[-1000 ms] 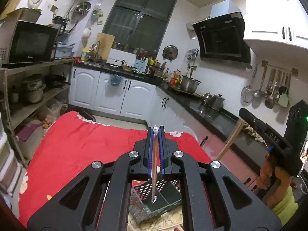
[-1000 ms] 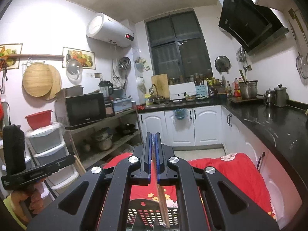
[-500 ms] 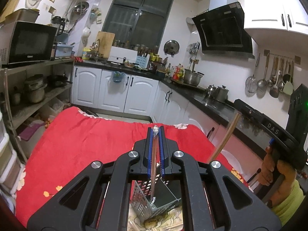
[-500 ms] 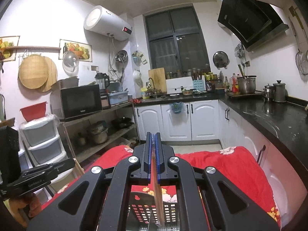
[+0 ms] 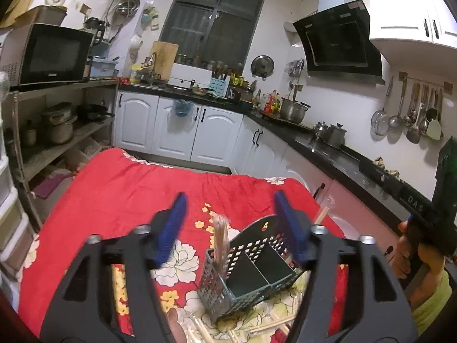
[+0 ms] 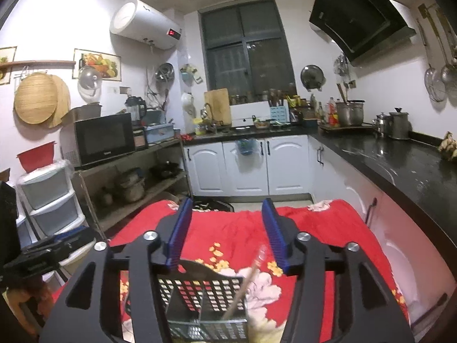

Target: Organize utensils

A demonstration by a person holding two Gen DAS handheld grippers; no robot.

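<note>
A kitchen with white cabinets and a black counter surrounds a table under a red floral cloth (image 5: 120, 188). In the left wrist view, the left gripper (image 5: 231, 223) hovers above the cloth with its blue jaws spread wide and nothing between them. Below it stands a grey perforated utensil basket (image 5: 225, 285) with two compartments; a wrapped pair of chopsticks (image 5: 221, 237) stands upright, blurred, at its left compartment. More chopsticks (image 5: 274, 323) lie loose on the cloth beside the basket. At the right edge, a hand holds the right gripper's handle (image 5: 428, 220).

In the right wrist view, the right gripper (image 6: 225, 228) also stands wide open and empty, just above the same basket (image 6: 200, 288). A single chopstick (image 6: 245, 285) leans tilted in the basket's right side.
</note>
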